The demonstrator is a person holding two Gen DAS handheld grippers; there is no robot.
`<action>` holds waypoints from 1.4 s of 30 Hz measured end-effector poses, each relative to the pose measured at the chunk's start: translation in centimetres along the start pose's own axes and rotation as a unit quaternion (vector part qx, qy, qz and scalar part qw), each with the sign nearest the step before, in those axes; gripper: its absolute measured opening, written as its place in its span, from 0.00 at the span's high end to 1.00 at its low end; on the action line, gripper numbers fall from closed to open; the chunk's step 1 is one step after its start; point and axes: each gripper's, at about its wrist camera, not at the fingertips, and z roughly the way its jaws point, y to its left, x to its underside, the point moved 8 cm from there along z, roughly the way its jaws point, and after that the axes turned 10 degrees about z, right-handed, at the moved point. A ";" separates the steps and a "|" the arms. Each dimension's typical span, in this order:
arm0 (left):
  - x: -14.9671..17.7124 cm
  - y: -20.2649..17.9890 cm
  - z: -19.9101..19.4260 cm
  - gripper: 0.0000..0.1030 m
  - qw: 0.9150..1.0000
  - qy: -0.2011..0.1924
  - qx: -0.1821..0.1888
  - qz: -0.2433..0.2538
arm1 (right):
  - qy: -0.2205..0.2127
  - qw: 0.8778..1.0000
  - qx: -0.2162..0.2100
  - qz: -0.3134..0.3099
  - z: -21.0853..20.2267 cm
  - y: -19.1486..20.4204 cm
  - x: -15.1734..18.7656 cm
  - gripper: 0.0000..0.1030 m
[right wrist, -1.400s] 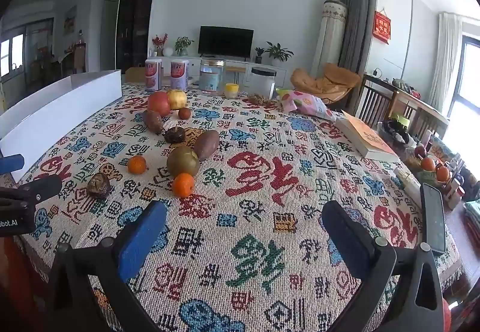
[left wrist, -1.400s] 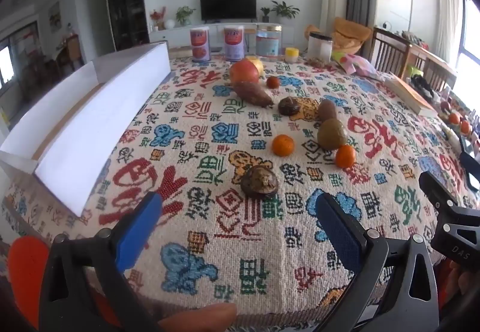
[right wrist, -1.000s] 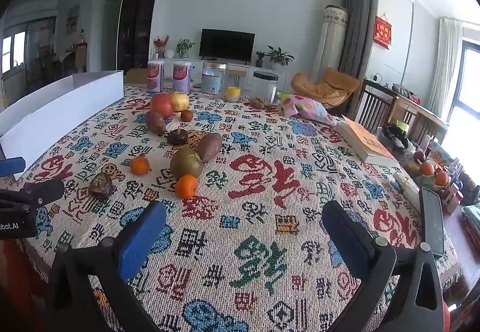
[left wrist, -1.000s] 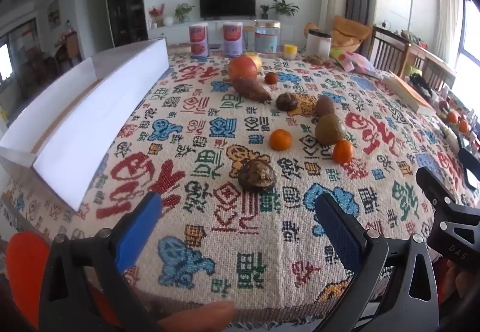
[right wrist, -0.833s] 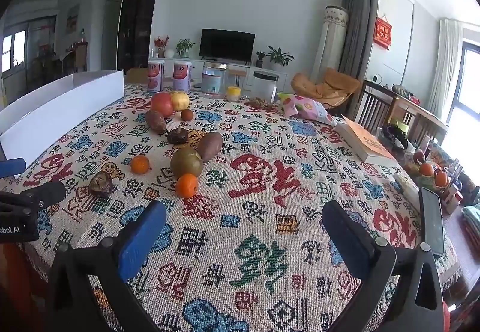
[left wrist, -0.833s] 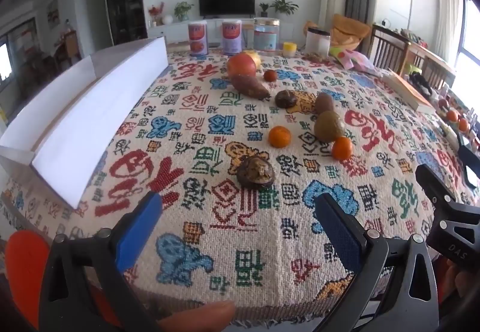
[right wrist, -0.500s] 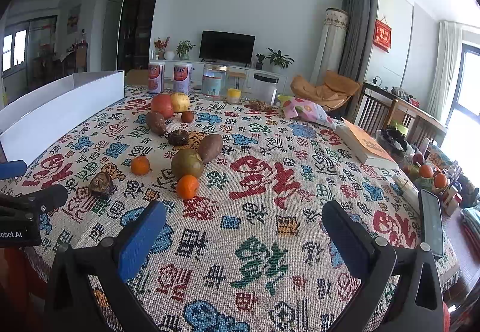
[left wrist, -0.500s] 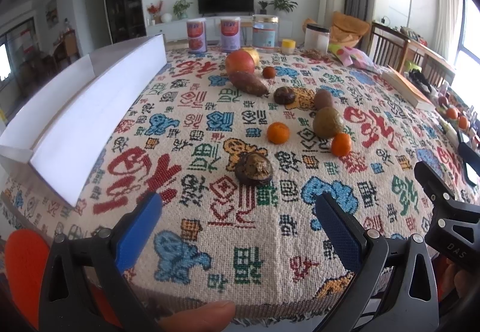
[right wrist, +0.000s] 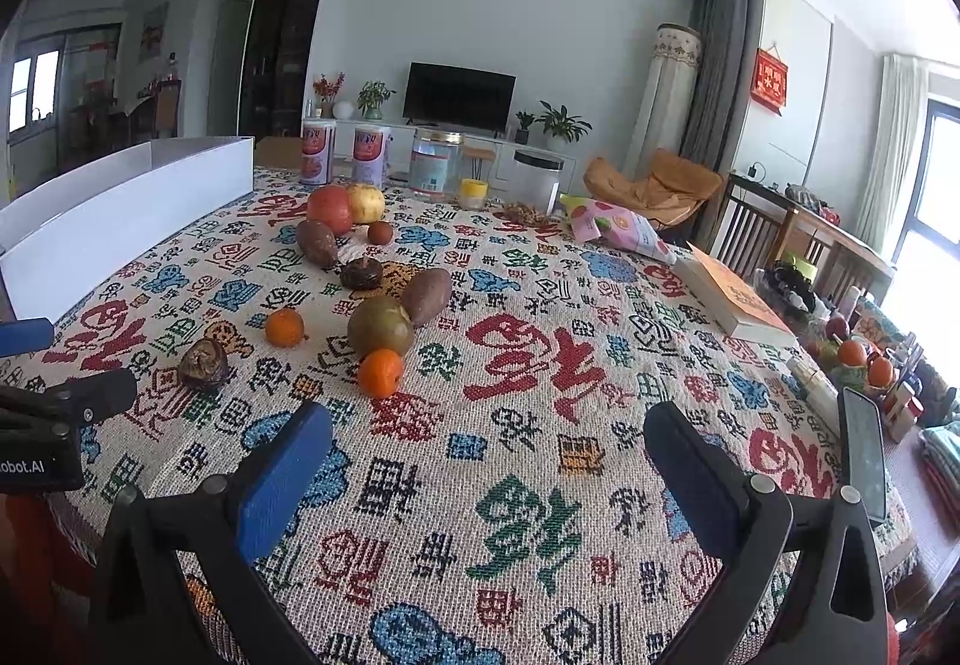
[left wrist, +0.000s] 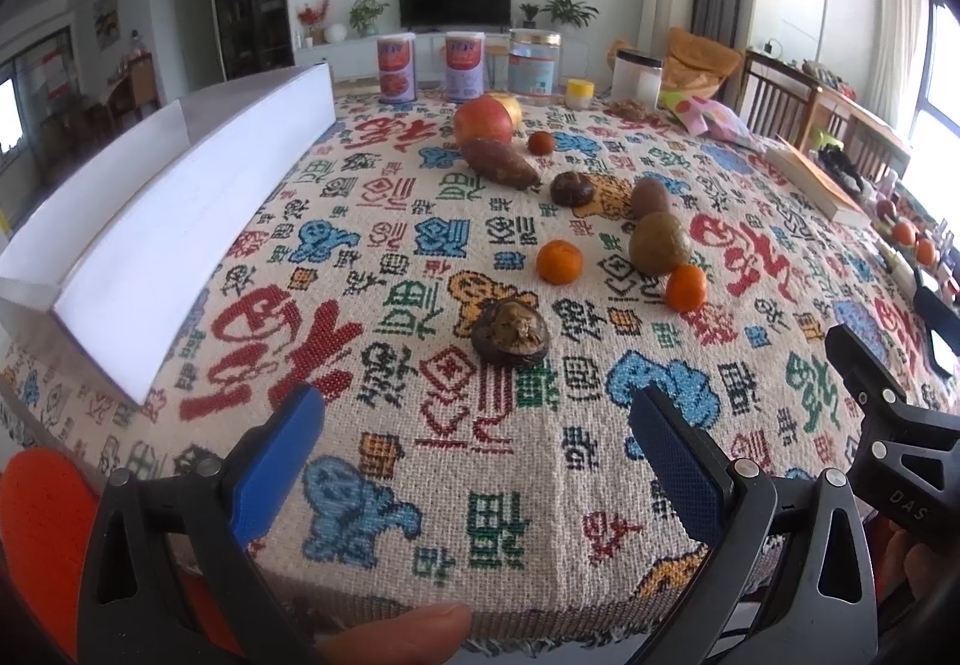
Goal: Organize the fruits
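Several fruits lie in a loose line on the patterned tablecloth (left wrist: 420, 455). A dark wrinkled fruit (left wrist: 510, 332) (right wrist: 204, 363) is nearest my left gripper (left wrist: 474, 437), which is open and empty just before it. Behind it lie two small oranges (left wrist: 559, 261) (left wrist: 686, 288), a green-brown round fruit (left wrist: 659, 245), brown oblong fruits (left wrist: 499, 162), and a red apple (left wrist: 483, 120). My right gripper (right wrist: 486, 461) is open and empty, near the table's front, right of the orange (right wrist: 379, 372).
A long white open box (left wrist: 162, 221) (right wrist: 120, 209) lies along the table's left side. Cans and jars (left wrist: 462, 74) stand at the far edge. A book (right wrist: 735, 299) and a pink bag (right wrist: 618, 230) lie on the right, a phone (right wrist: 864, 461) at the right edge.
The left gripper's view has shifted slightly, with the dark wrinkled fruit now a little higher and more centred between the fingers. The right gripper has barely moved. Both stay open.
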 end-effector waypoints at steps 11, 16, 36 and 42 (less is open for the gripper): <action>-0.1 -0.2 -0.3 0.01 1.000 -0.026 -0.004 0.004 | -0.022 1.000 0.000 -0.005 -0.3 0.1 -0.2 0.00; 0.3 -0.1 0.3 0.01 1.000 -0.024 -0.015 0.011 | -0.009 1.000 -0.005 -0.013 0.5 0.6 0.6 0.00; 0.6 -0.4 0.5 0.01 0.999 -0.030 -0.016 0.019 | -0.004 1.000 -0.008 -0.027 1.2 1.1 1.4 0.00; 0.7 -0.6 0.4 0.01 0.999 -0.031 -0.015 0.022 | -0.002 1.000 -0.008 -0.027 1.2 1.1 1.4 0.00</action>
